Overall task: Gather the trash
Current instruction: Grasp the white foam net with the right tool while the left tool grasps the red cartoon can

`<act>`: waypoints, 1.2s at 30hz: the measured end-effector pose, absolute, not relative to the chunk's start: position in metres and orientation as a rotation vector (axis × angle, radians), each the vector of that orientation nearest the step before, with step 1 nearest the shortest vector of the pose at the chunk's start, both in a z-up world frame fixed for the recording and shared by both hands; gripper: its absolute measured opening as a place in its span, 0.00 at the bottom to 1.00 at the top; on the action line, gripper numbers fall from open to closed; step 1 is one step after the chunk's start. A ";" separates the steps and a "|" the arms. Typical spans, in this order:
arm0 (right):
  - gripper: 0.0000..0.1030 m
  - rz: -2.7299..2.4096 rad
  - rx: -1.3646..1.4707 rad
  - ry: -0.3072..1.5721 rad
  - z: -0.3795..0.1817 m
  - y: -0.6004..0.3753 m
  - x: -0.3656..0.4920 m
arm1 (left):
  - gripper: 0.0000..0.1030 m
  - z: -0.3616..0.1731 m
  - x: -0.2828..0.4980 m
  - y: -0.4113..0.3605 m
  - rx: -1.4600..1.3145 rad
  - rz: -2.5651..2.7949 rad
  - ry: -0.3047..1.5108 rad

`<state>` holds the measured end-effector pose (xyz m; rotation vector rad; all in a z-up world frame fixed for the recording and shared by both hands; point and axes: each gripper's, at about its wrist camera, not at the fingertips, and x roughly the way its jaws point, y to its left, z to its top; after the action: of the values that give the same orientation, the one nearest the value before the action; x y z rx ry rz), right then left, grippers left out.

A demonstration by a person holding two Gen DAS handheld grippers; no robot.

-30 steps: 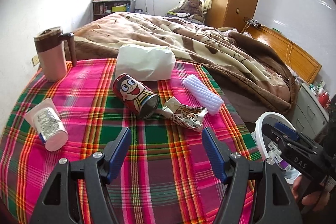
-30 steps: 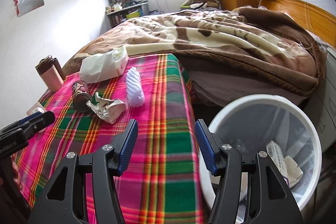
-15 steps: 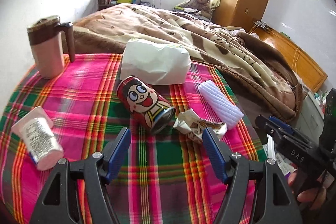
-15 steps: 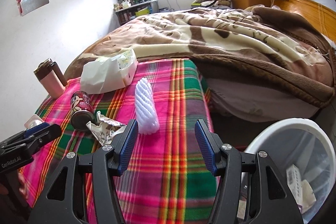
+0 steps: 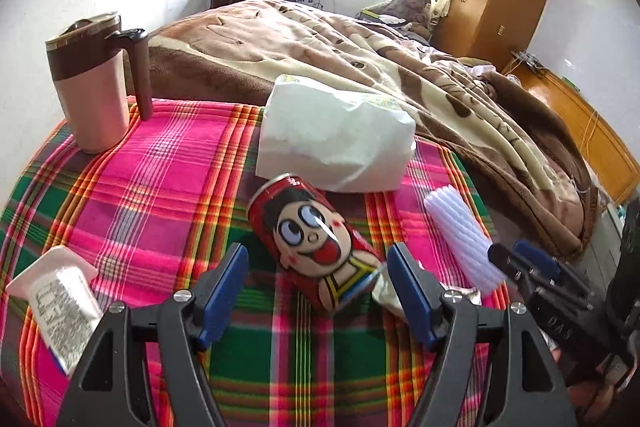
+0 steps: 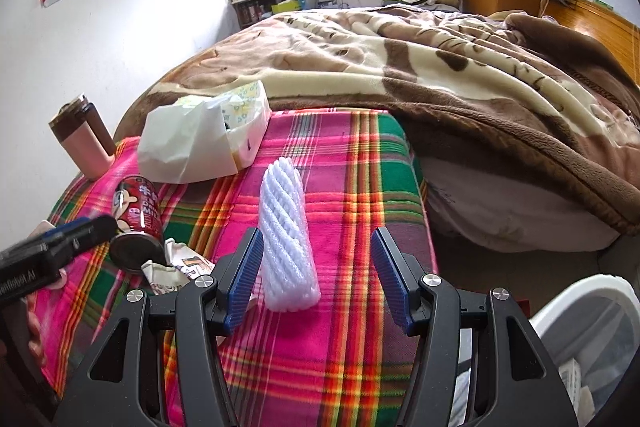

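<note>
Up close in the left wrist view, the left claw [image 5: 318, 285] is spread wide, its jaws having just been opening; a red can [image 5: 316, 243] with a cartoon face lies on its side between the blue fingers [image 5: 222, 287], with a gap on the left side and the right side hard to judge; a crumpled wrapper [image 5: 386, 293] lies at the can's near end; a white foam sleeve [image 5: 460, 239] lies to the right, a white tissue pack [image 5: 336, 139] behind the can, a pink mug [image 5: 94, 91] at far left, a small white carton [image 5: 56, 311] at near left, all on the plaid surface [image 5: 160, 187].

Over in the right wrist view, the right claw [image 6: 316, 275] is spread; the foam sleeve [image 6: 286, 235] lies lengthwise between its jaws, close against the left finger and clear of the right; the can [image 6: 138, 227] and wrapper [image 6: 176, 267] lie to the left; a white bin [image 6: 580, 307] stands at lower right, beside the surface.
</note>
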<state>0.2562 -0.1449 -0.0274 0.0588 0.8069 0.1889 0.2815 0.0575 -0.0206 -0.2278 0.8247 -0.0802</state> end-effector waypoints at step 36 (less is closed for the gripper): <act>0.28 0.197 0.088 0.877 -0.043 -0.133 0.282 | 0.66 -0.055 0.317 0.061 -0.299 -0.072 0.923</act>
<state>0.2820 -0.1329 -0.0429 0.0884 0.8771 0.1970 0.3168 0.0605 -0.0554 -0.2988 0.9227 -0.0725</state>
